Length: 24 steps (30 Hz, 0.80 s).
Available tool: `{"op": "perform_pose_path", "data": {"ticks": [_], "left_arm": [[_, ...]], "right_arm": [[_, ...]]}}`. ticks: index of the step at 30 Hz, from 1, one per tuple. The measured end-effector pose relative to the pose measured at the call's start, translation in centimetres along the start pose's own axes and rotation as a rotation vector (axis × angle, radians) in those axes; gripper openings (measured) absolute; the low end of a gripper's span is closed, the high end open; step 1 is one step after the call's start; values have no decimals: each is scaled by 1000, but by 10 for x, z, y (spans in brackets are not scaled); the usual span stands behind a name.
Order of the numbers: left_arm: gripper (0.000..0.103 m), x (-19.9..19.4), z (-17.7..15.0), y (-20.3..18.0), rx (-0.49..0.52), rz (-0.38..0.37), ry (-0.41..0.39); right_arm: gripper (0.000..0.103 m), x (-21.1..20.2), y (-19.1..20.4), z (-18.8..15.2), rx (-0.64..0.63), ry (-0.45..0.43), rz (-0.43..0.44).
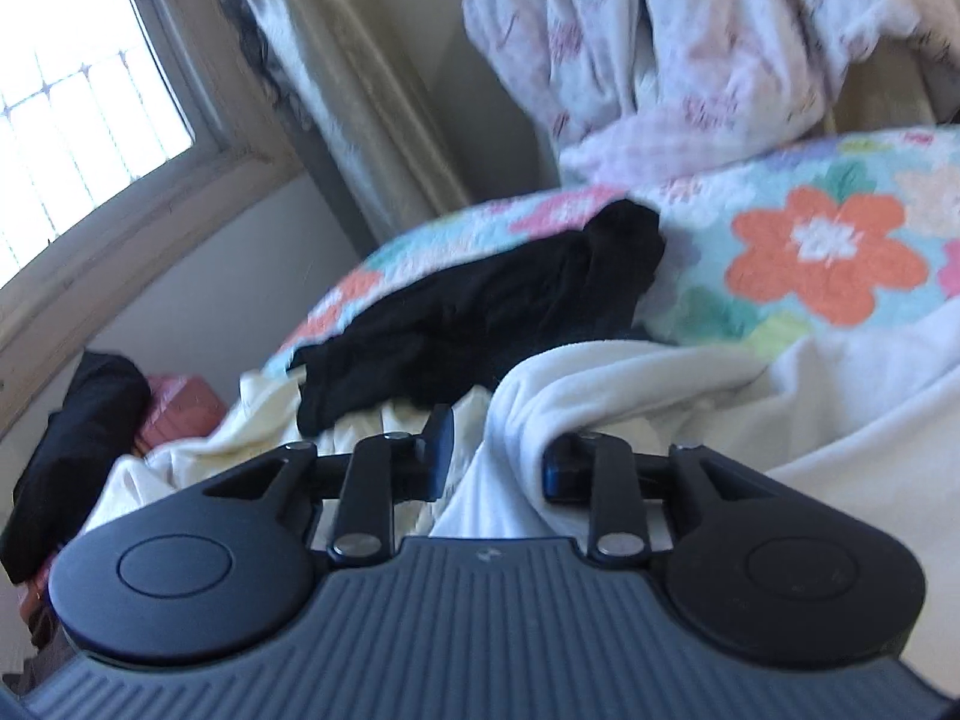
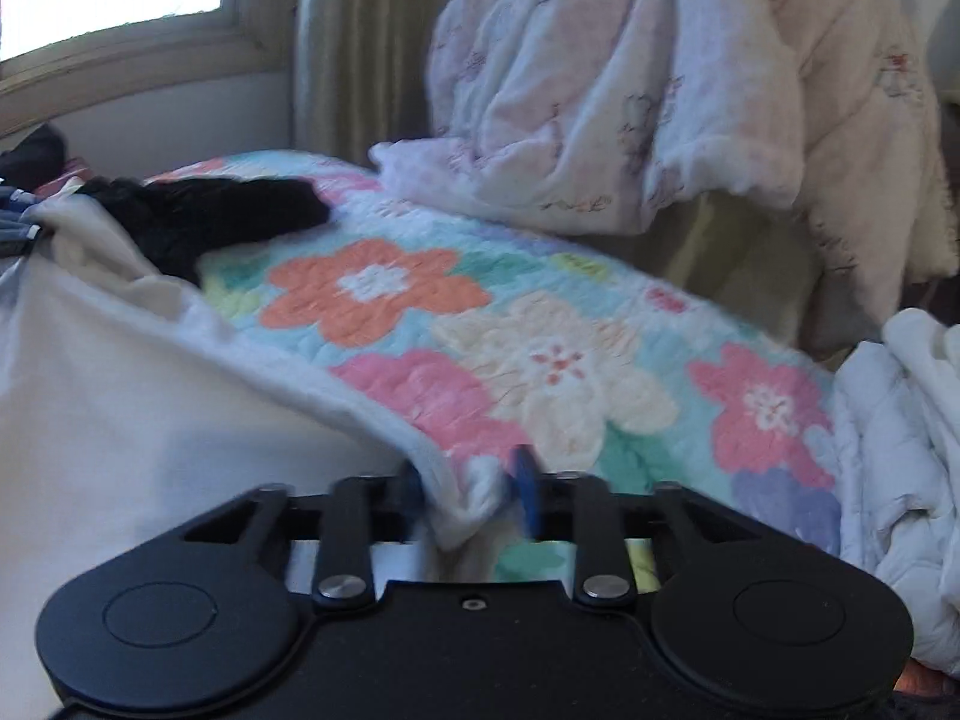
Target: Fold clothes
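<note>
White cloth hides left gripper's right finger; right gripper's fingers blurred.

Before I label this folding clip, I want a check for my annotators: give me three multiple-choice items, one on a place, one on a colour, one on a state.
1. Where does the black garment lie?
A. on the floral quilt
B. on the window sill
C. on the floor

2. What colour is the large flower nearest the black garment?
A. purple
B. orange
C. black

3. What is between the fingers of the right gripper?
A. nothing
B. the black garment
C. a bunched edge of white cloth

Answers: 1 A, it rests on the quilt, partly over pale fabric. 2 B, the left wrist view shows an orange bloom beside it. 3 C, white cloth sits between the blue pads.
</note>
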<state>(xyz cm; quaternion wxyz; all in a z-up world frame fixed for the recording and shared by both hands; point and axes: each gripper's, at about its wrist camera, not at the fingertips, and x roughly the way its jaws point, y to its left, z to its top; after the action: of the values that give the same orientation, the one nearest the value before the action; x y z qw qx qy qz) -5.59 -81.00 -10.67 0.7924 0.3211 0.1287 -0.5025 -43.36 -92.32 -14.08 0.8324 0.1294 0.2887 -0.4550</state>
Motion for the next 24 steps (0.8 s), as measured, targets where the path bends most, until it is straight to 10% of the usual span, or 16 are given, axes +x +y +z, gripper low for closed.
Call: {"op": "perform_pose_path", "data": {"ticks": [12,15,16,24], "left_arm": [[58,-4,-7,1,-74,-87,18],[62,-22,-7,6,-96,-99,-23],[65,-28,-9,5,-81,-94,-32],[83,-54,-19,9,-59,-129,25]], "right_arm": [[58,31,-91,-40,560,85,304],[42,38,-77,-41,454,116,297],[12,35,-74,-39,432,101,308],[12,-52,-13,4,105,-149,187]]}}
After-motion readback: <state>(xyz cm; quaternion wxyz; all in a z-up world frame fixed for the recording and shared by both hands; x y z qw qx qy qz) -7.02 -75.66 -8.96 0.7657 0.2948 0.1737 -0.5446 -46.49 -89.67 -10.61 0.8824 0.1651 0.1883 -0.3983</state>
